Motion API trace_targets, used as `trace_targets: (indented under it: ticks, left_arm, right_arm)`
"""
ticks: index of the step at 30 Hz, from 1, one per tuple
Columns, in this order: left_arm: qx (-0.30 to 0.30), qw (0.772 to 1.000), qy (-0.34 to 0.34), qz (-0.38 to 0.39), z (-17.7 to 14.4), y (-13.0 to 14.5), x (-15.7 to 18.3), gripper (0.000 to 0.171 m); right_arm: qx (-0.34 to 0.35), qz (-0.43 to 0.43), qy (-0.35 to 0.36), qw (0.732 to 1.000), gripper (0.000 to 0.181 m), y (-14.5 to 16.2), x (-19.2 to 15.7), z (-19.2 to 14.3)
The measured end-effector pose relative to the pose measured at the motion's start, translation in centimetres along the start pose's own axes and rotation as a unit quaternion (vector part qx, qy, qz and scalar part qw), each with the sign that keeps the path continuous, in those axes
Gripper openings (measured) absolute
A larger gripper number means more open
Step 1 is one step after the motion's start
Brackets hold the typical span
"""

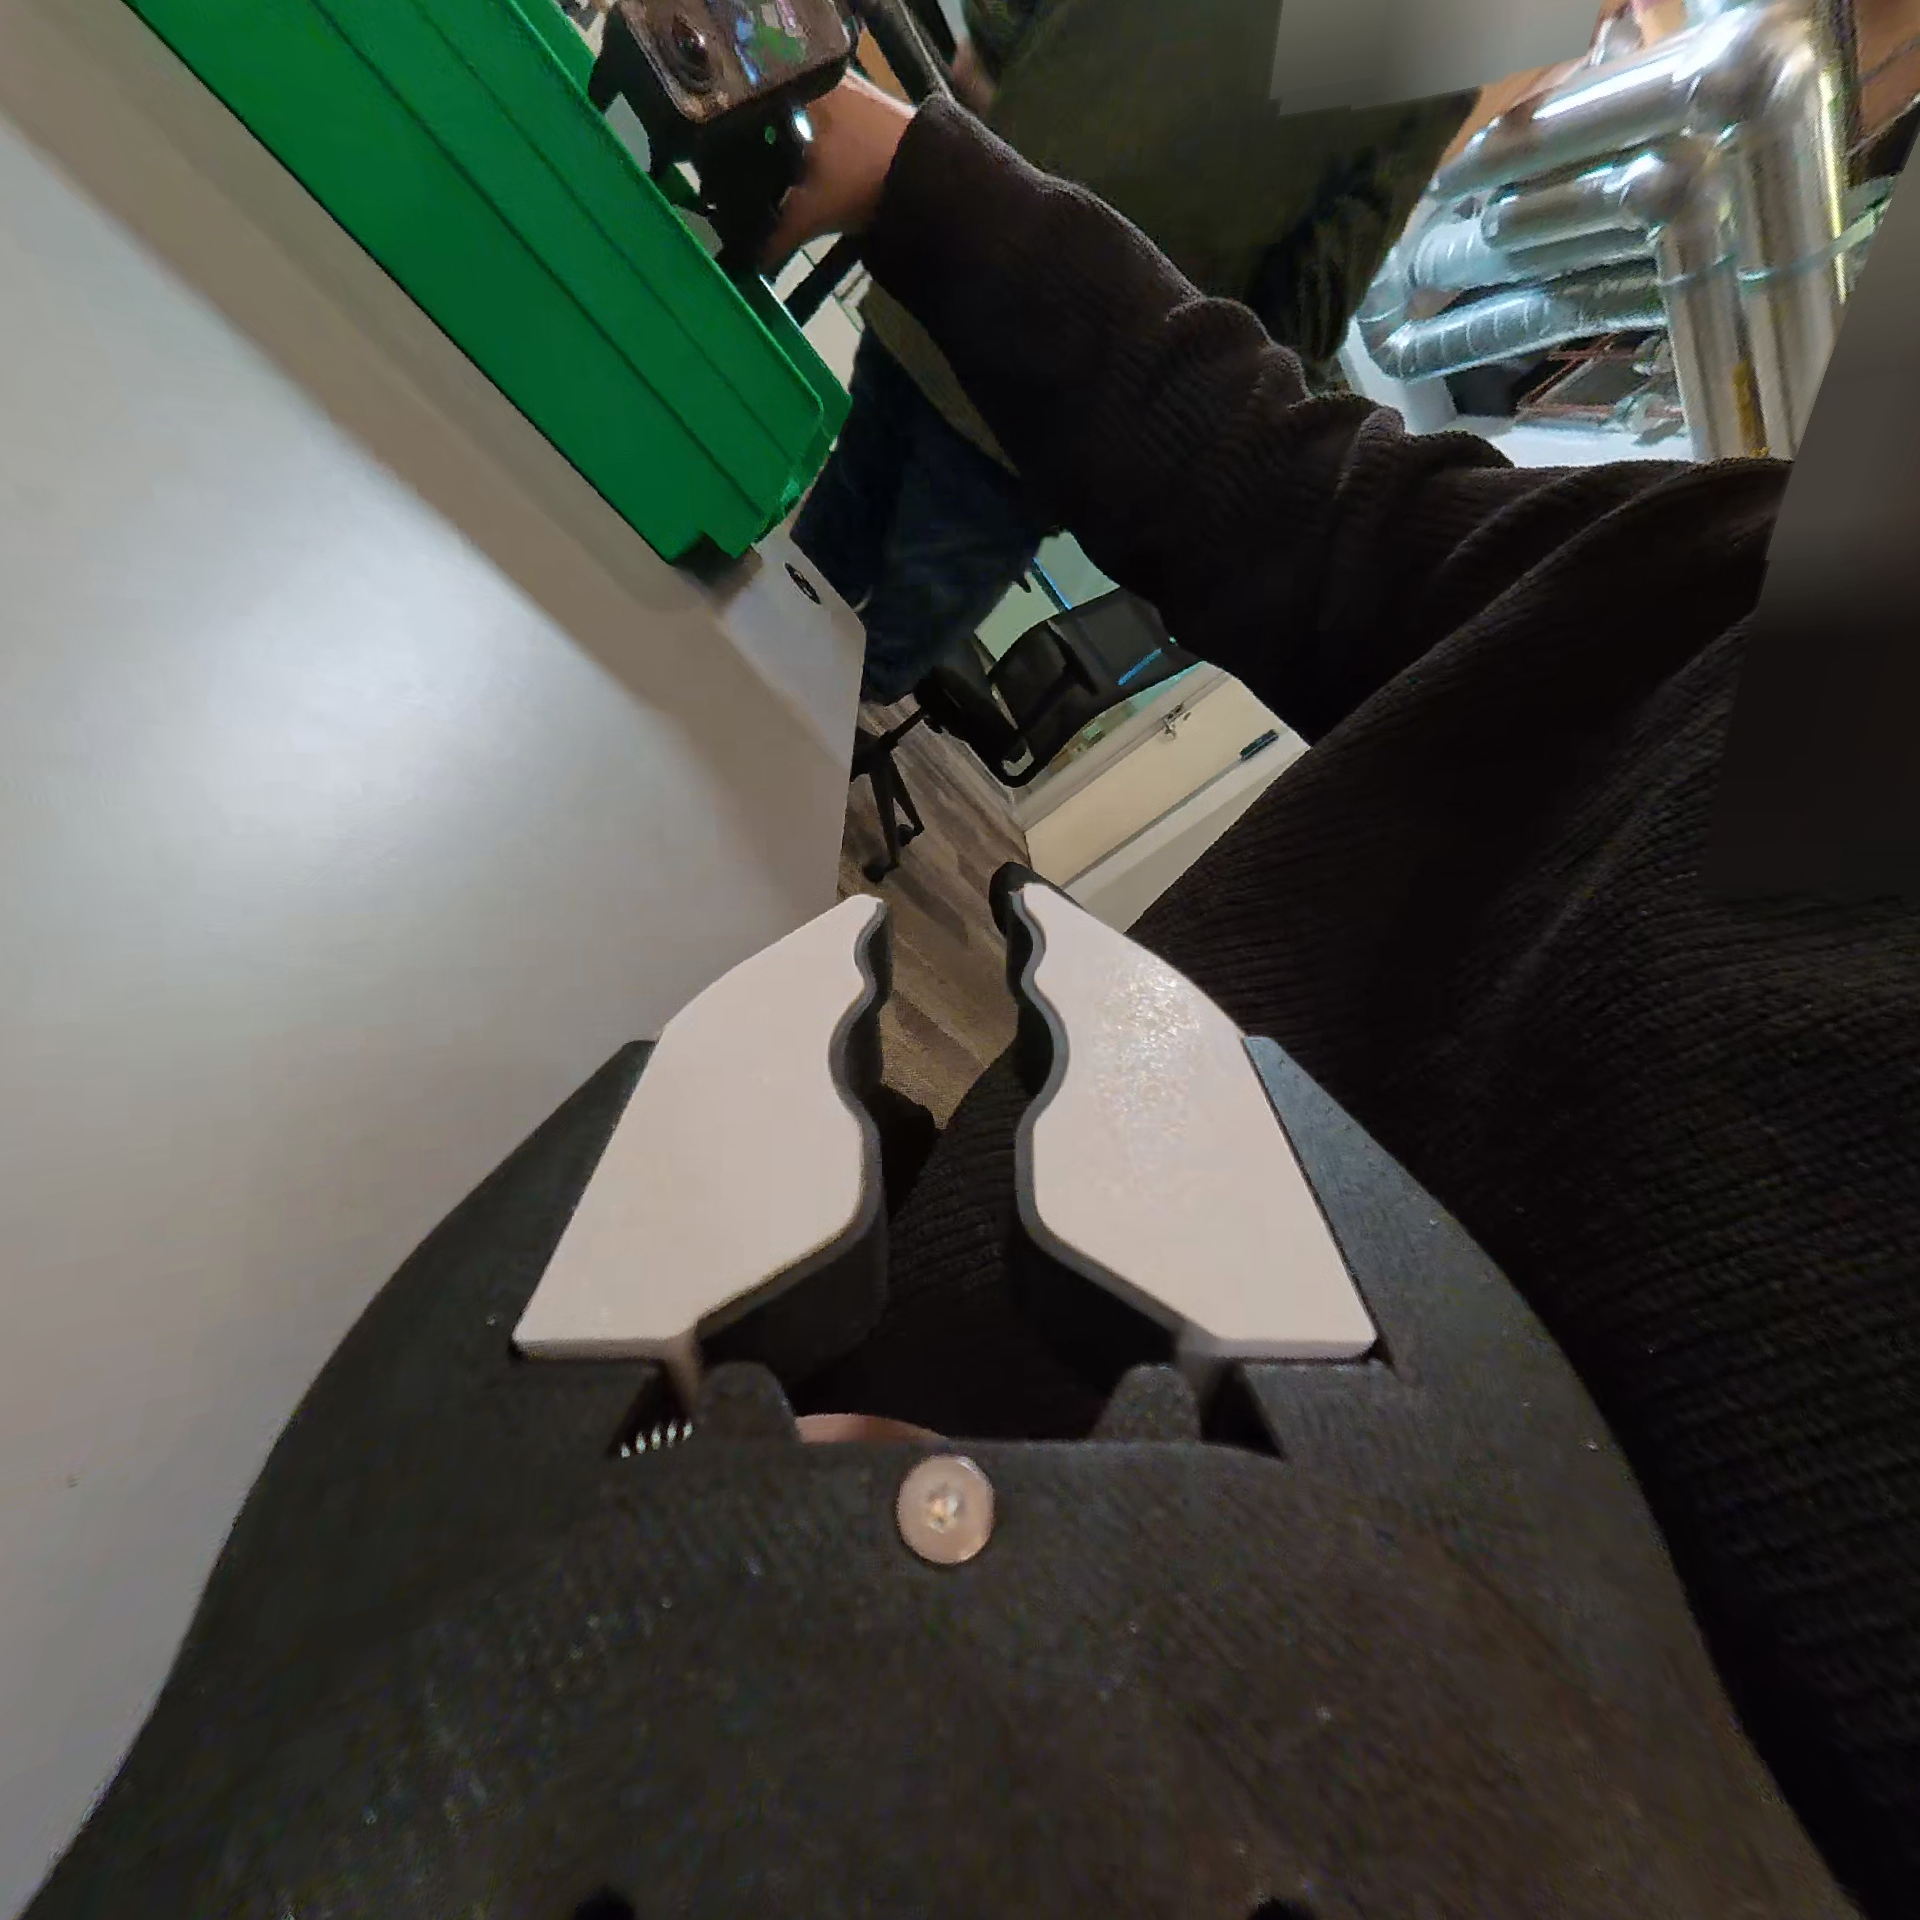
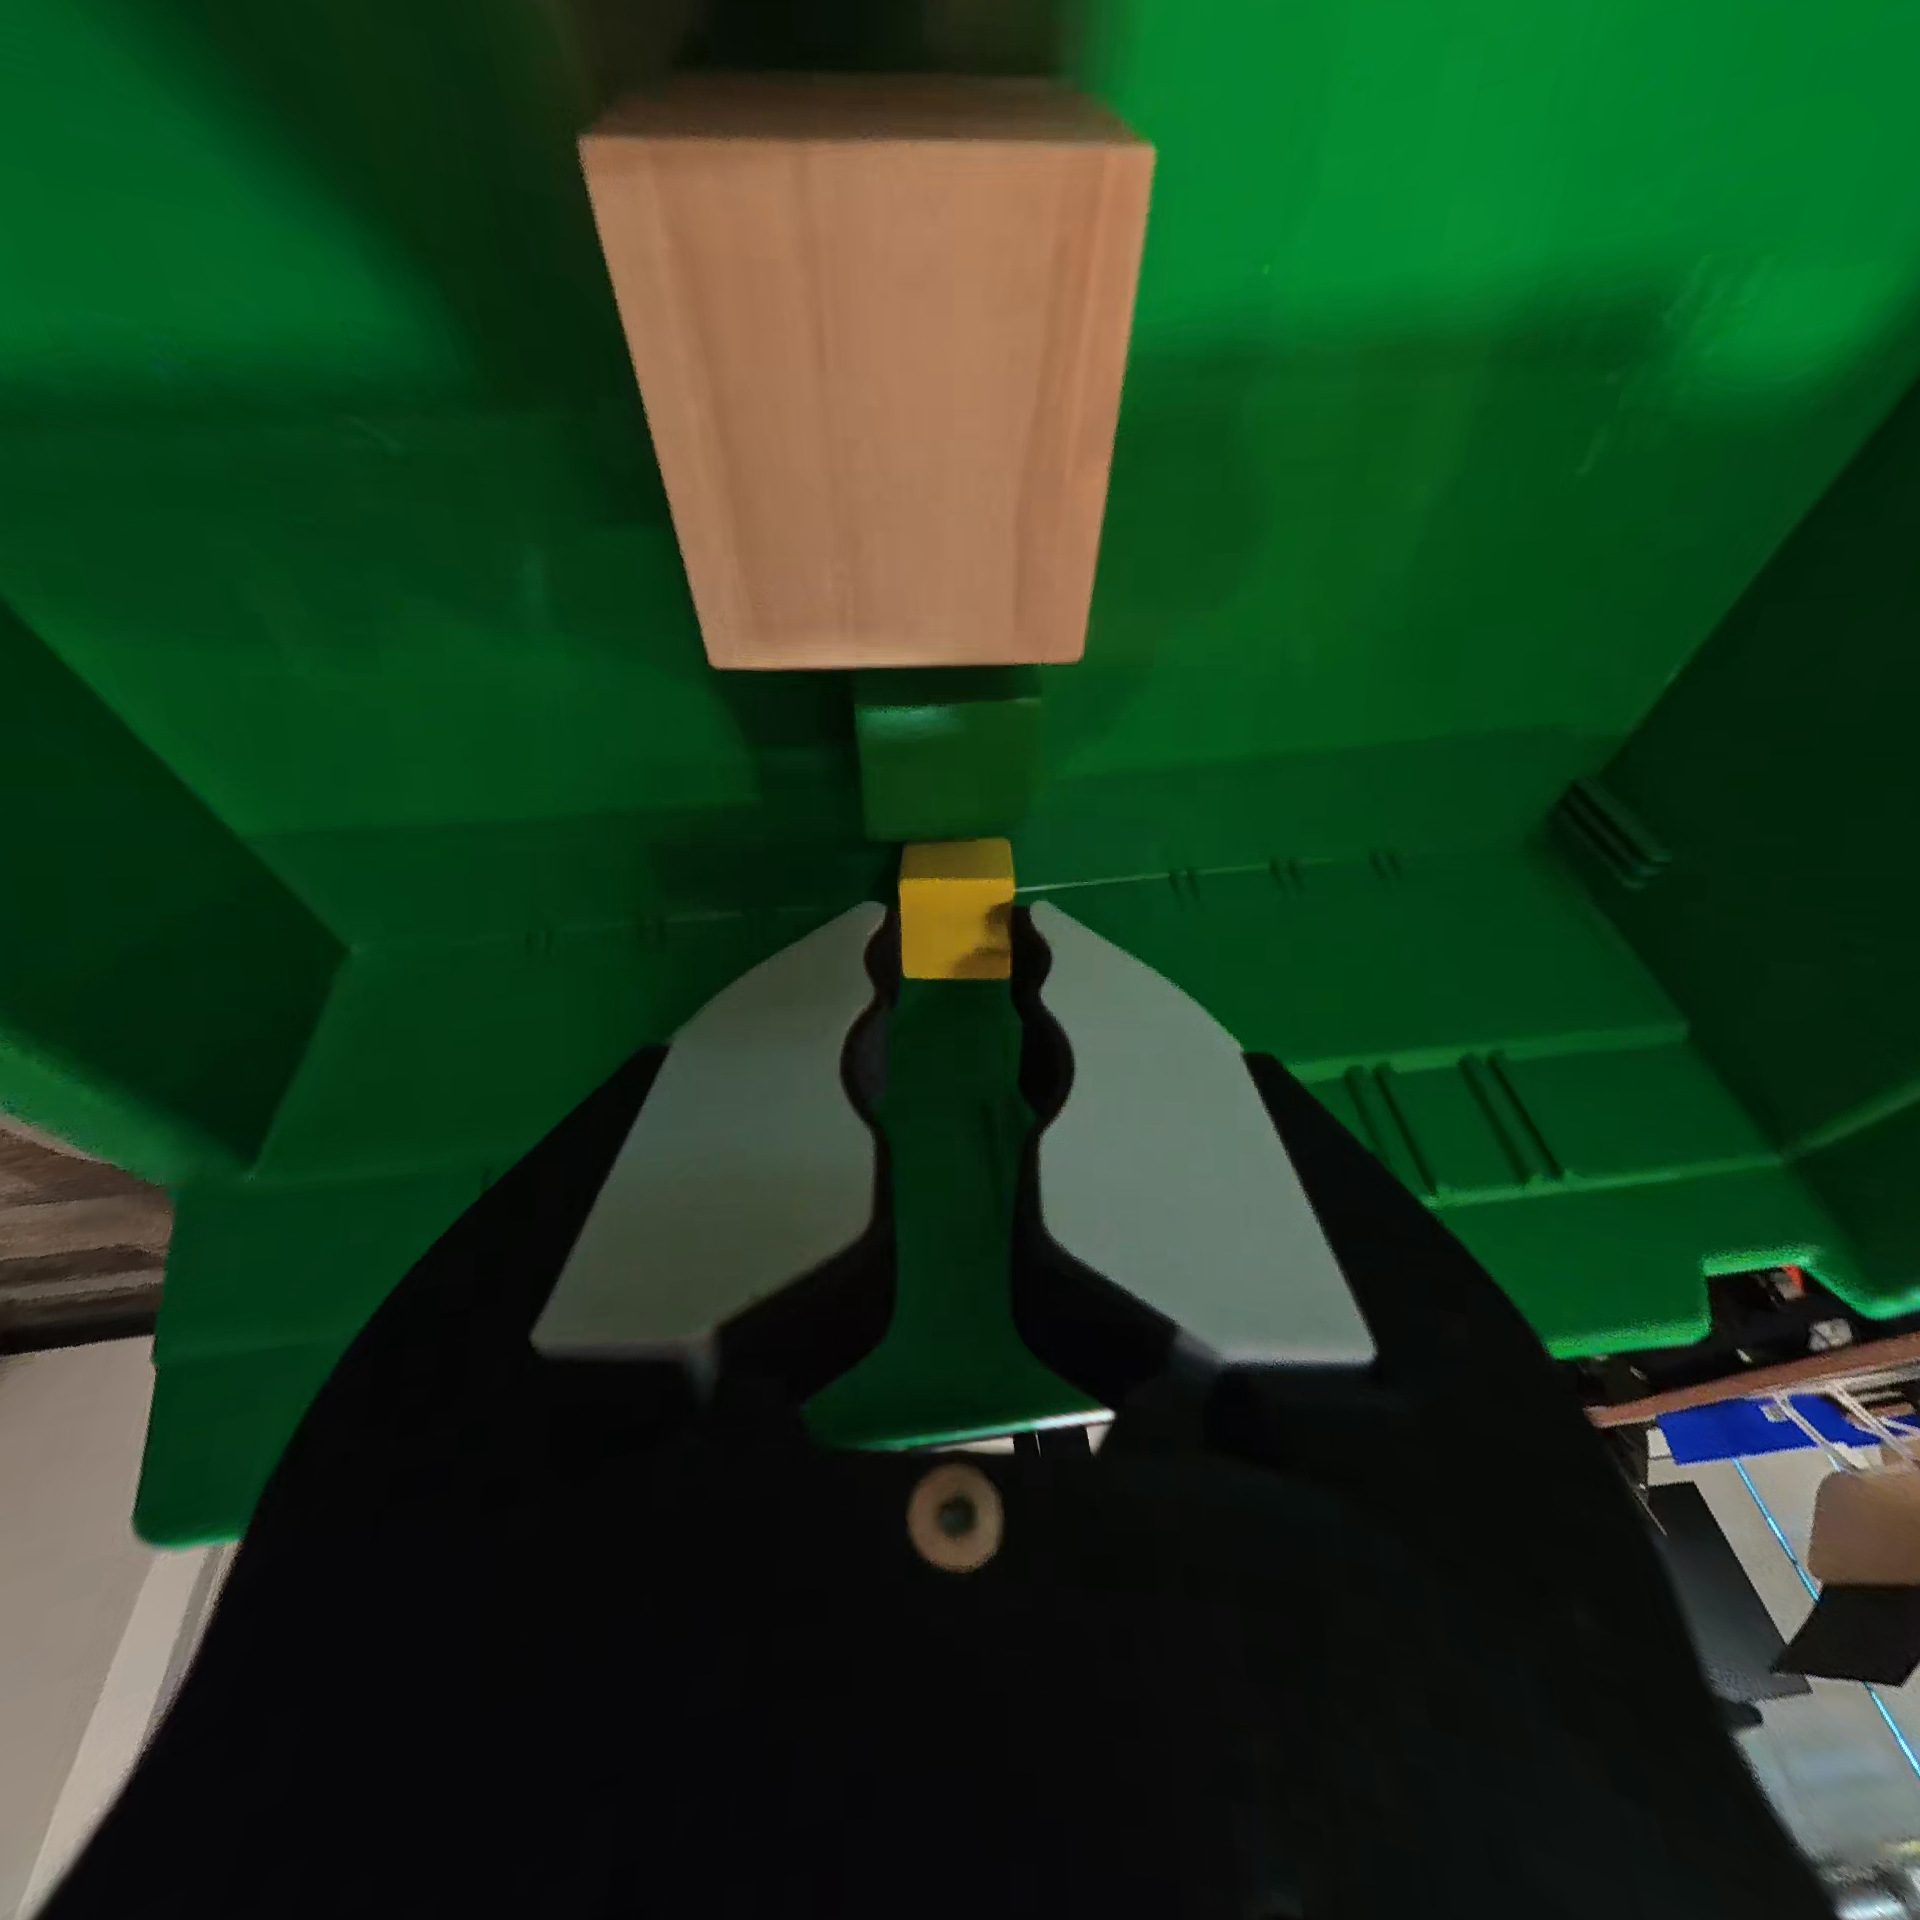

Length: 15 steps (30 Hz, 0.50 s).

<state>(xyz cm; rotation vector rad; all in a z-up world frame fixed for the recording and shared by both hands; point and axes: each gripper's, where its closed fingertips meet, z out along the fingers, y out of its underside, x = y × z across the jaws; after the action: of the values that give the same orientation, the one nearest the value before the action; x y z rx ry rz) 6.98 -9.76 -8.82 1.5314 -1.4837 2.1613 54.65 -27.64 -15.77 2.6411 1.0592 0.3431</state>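
My right gripper (image 2: pixel 956 927) is shut on a small yellow cube (image 2: pixel 948 906), pinched between its fingertips inside a green plastic bin (image 2: pixel 1455 520). Just beyond the cube lie a green cube (image 2: pixel 945 769) and a large wooden block (image 2: pixel 873 395) on the bin floor. My left gripper (image 1: pixel 945 914) is slightly open and empty, held beside the white table (image 1: pixel 260 831) and pointing past its edge toward a black knitted sleeve (image 1: pixel 1558 1039). The left wrist view also shows the green bin (image 1: pixel 499 260) on the table and the right gripper's body (image 1: pixel 738 83) held by a hand (image 1: pixel 847 156).
A person's arm in a black sleeve (image 1: pixel 1195 416) reaches across to the bin. Beyond the table edge are a black office chair (image 1: pixel 1060 675), wood-look flooring and shiny metal ducts (image 1: pixel 1558 260). The white tabletop (image 2: pixel 62 1558) shows below the bin's near rim.
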Motion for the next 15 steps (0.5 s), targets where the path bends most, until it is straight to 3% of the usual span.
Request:
trace_targets:
  ticks: [10, 15]
  left_arm:
    - [0.007, 1.000, -0.004, -0.005, -0.14, -0.29, -0.39, 0.021]
    - [0.009, 1.000, -0.003, -0.011, -0.18, -0.28, -0.42, 0.020]
  right_arm:
    - [-0.008, -0.020, -0.003, 1.000, 0.022, -0.13, 0.12, 0.39]
    - [-0.036, -0.031, 0.007, 0.999, 0.036, 0.21, 0.29, 0.45]
